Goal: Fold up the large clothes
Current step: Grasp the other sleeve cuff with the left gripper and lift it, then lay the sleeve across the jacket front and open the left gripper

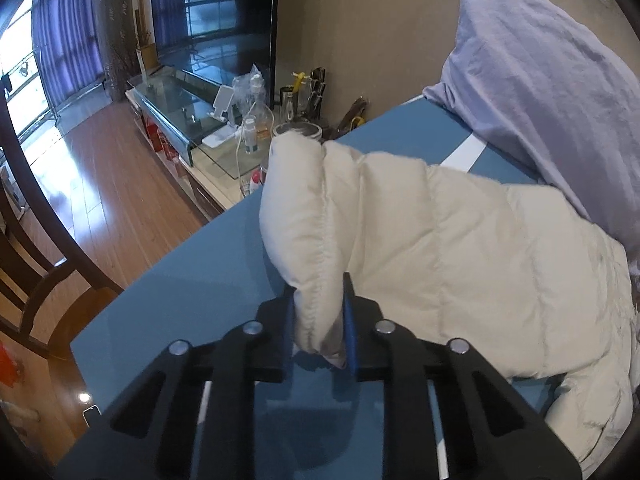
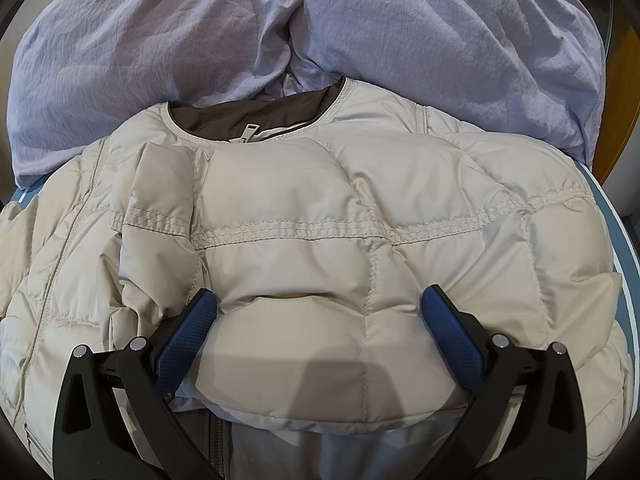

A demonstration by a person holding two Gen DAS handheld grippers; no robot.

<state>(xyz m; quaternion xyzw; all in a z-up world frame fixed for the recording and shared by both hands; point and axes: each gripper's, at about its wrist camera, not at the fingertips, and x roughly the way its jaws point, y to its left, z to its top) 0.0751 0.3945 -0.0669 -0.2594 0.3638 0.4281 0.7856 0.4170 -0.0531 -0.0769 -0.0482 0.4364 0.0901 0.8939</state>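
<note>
Folding looks about midway. On the blue table surface [image 1: 192, 280], the left gripper [image 1: 320, 320] pinches the cuff of the cream quilted puffer jacket's [image 2: 320, 216] left sleeve [image 1: 312, 208], lifted and not yet laid over. Only the right view shows the other sleeve [image 2: 360, 264] already across the chest, the right gripper [image 2: 320, 320] spread wide around it, and the lilac bedding [image 2: 440, 40] beyond.

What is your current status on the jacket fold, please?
Left gripper shut on jacket sleeve. Right gripper open over the jacket. Lavender duvet crowds the collar.
</note>
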